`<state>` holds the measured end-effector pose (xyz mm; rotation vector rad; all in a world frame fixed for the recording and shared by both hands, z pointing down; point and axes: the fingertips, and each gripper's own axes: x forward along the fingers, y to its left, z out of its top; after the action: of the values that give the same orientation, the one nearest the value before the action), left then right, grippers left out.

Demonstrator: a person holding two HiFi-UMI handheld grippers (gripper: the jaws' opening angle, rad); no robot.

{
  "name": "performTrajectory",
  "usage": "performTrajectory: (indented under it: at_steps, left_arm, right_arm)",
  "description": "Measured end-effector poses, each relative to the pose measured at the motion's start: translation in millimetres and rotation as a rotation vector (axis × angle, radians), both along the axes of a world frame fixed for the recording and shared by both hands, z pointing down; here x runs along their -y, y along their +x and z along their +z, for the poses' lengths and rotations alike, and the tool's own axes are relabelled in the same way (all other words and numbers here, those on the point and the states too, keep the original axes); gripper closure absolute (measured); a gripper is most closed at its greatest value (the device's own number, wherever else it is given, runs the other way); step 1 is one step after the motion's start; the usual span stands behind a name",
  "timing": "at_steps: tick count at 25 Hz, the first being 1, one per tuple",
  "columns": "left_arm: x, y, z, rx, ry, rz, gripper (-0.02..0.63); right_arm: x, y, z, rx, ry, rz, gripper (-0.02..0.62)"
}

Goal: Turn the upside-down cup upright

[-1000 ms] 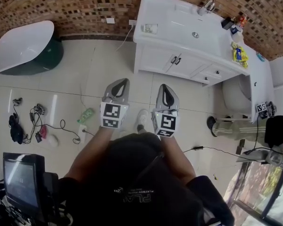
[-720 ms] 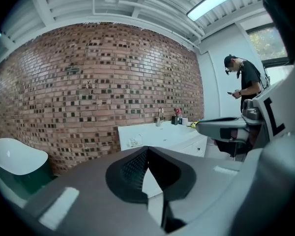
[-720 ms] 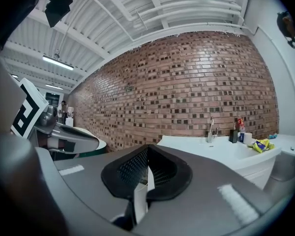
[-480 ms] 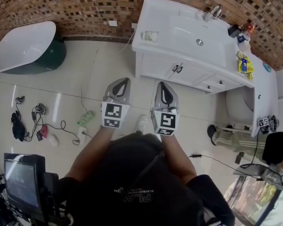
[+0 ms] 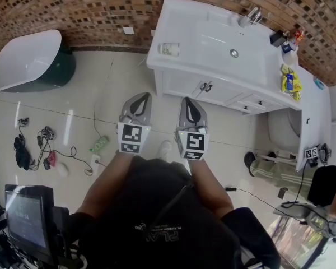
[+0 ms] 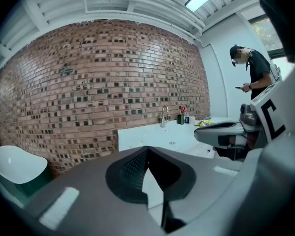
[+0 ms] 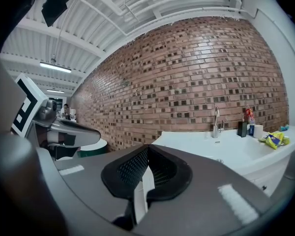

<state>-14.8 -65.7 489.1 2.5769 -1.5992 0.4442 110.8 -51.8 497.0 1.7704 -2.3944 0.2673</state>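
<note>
A small pale cup (image 5: 169,49) stands on the left end of the white vanity top (image 5: 207,38), near its front edge; I cannot tell which way up it is. Both grippers are held side by side over the tiled floor, short of the vanity and pointing at it. My left gripper (image 5: 147,95) is shut with nothing in it, its jaws meeting at the tip (image 6: 146,149). My right gripper (image 5: 186,100) is also shut and empty (image 7: 146,147). The cup does not show in either gripper view.
The vanity has a sink with a faucet (image 5: 247,17), bottles (image 5: 285,38) and a yellow packet (image 5: 287,78) at its right end. A bathtub (image 5: 25,58) stands far left and a toilet (image 5: 280,122) right. A power strip (image 5: 101,141) and cables (image 5: 45,144) lie on the floor. A person (image 6: 253,70) stands at the right.
Both grippers have moved forward together toward the vanity, which now lies closer to their tips. Their jaws stay shut.
</note>
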Motion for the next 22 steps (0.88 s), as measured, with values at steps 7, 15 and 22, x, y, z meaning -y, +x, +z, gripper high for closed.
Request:
performTrajectory:
  at_steps: [7,15,22]
  left_arm:
    - [25.6,9.4,0.4,0.004,0.006,-0.017,0.607]
    - [48.2,14.1,-1.2,-0.013,0.015,-0.021,0.607]
    - [85.0,8.3,0.2,-0.026,0.018,-0.024,0.607]
  right_arm:
    - [28.8,7.4,-4.3,0.010,0.042,-0.014,0.581]
    - [50.1,11.0,4.4,0.012,0.018,-0.007,0.581]
    - [83.0,9.7,9.9,0.000,-0.002,-0.006,0.581]
